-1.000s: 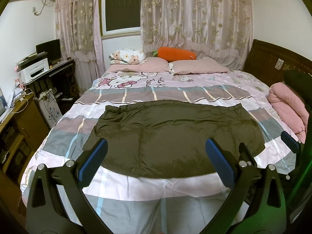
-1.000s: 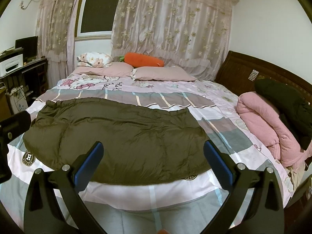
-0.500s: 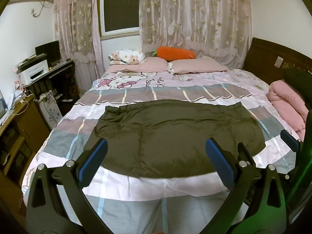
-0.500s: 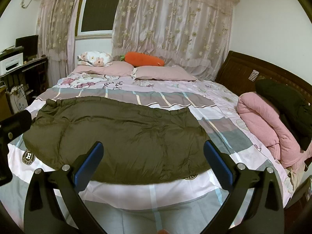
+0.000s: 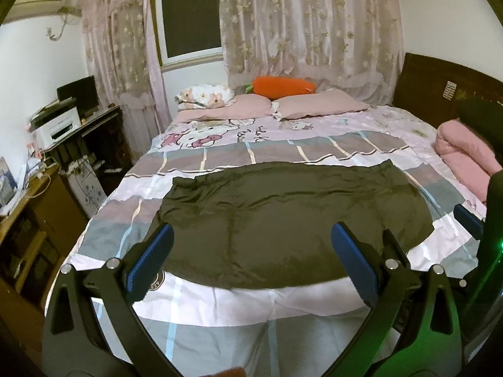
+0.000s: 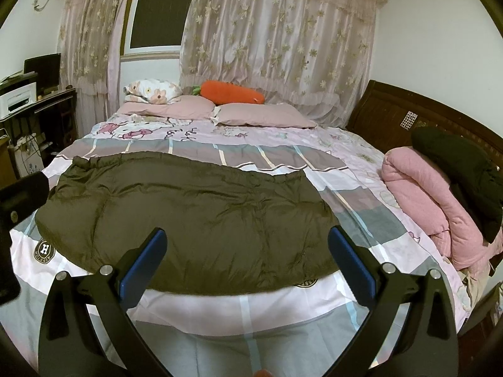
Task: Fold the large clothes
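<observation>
Left wrist view shows the left gripper [image 5: 250, 246] held above the near edge of the bed [image 5: 239, 301], its blue-padded fingers [image 5: 151, 260] spread wide with nothing between them. The right gripper [image 6: 246, 251] in its own view is likewise wide apart and empty, hovering over the near side of the same bed.

The task's thing is a dark olive padded coat [image 5: 283, 220], spread flat across the middle of the patterned bedcover, its long side running left to right. Its near edge lies just beyond both sets of fingertips; its far edge, which looks gathered or elasticated, sits short of the pillows [image 5: 317, 105]. In the right wrist view the coat [image 6: 188, 216] reaches further to the left than to the right.

Judging by the quilted puffiness and the sheen, the coat is probably light for its bulk, soft, springy and rather slippery, so a shallow pinch may slide off and a fold may puff back open. The best hold seems to be at the two near corners or along a stitched hem, where the fabric is thinner and firmer, one gripper at each end, taking a deep bite before lifting.

A rolled pink blanket [image 6: 421, 194] with a black garment [image 6: 459, 169] on top lies at the right, well apart from the coat.
</observation>
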`<state>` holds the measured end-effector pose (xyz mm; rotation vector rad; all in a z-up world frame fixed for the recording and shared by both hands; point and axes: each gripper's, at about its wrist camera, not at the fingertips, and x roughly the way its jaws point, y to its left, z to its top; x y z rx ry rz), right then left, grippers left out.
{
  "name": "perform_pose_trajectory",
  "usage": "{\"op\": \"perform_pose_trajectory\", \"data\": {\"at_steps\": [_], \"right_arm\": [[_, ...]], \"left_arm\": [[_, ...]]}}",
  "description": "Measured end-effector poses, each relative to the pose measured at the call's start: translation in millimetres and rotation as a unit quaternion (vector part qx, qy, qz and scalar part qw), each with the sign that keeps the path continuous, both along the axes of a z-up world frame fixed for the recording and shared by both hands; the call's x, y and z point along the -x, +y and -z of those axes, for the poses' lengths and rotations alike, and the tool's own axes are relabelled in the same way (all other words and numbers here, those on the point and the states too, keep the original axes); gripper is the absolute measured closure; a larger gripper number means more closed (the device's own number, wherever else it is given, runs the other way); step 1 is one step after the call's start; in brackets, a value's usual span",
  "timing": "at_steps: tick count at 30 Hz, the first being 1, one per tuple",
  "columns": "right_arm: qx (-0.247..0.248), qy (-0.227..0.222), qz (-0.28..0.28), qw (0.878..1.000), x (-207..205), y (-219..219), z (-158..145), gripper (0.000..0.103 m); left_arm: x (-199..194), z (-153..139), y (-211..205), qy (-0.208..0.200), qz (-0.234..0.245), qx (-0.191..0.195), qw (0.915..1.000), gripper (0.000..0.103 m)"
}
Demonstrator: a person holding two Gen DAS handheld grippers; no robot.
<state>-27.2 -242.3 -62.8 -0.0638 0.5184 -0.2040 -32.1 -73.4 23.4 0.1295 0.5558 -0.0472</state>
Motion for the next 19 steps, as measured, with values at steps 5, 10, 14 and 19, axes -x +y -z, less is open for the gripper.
{"op": "perform_pose_trajectory", "data": {"at_steps": [5, 10, 14, 19], "right_arm": [[-0.002, 0.005, -0.002, 1.0, 0, -7, 3, 0.001], [-0.002, 0.009, -0.005, 1.0, -1, -13, 4, 0.001], [-0.001, 0.008, -0.006, 1.0, -2, -13, 3, 0.001], [0.002, 0.011, -0.008, 1.0, -7, -15, 1, 0.001]], "left_arm": [[2, -3, 5, -0.004, 0.016, 0.036, 0.9992, 0.002], [-3, -2, 15, -0.001, 0.005, 0.05, 0.9988, 0.002], [-12, 5, 16, 0.04, 0.012, 0.064, 0.9971, 0.002], [-17, 10, 17, 0.055, 0.009, 0.06, 0.9966, 0.002]]}}
